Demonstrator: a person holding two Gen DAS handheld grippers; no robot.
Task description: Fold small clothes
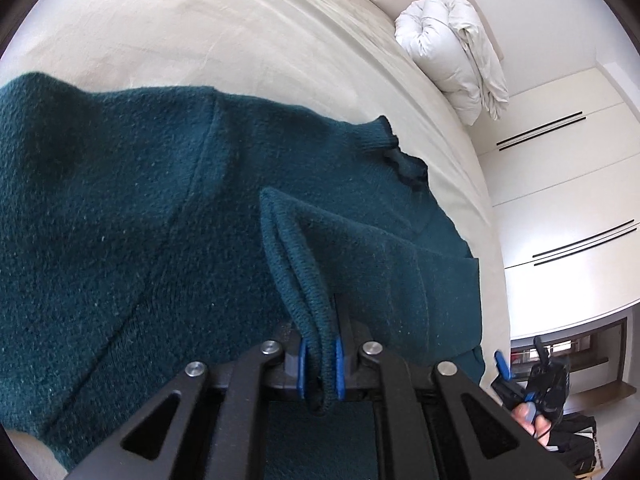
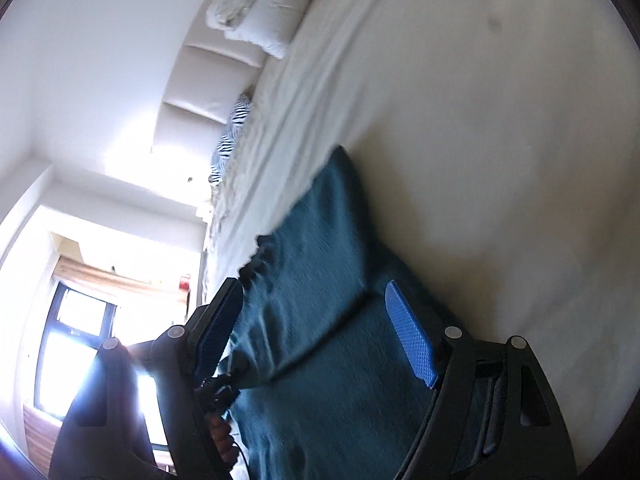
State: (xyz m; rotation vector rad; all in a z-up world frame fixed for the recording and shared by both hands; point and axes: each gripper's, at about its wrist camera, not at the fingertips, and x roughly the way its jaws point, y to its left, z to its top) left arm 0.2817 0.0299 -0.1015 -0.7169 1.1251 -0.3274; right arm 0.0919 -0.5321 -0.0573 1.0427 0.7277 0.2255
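Left wrist view: our left gripper (image 1: 320, 372) pinches the teal sweater's (image 1: 120, 208) ribbed hem (doubled over); our right gripper (image 2: 320, 332) gapes, seemingly above blurred sweater.

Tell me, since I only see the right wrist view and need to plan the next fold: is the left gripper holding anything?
Observer: Yes. The left gripper is shut on a ribbed edge of the teal sweater.
Operator: One layer or more?
Observer: Two ribbed layers, pressed together between the blue pads.
Operator: What lies past the bed on that side?
Observer: White wardrobe doors with thin black handles.
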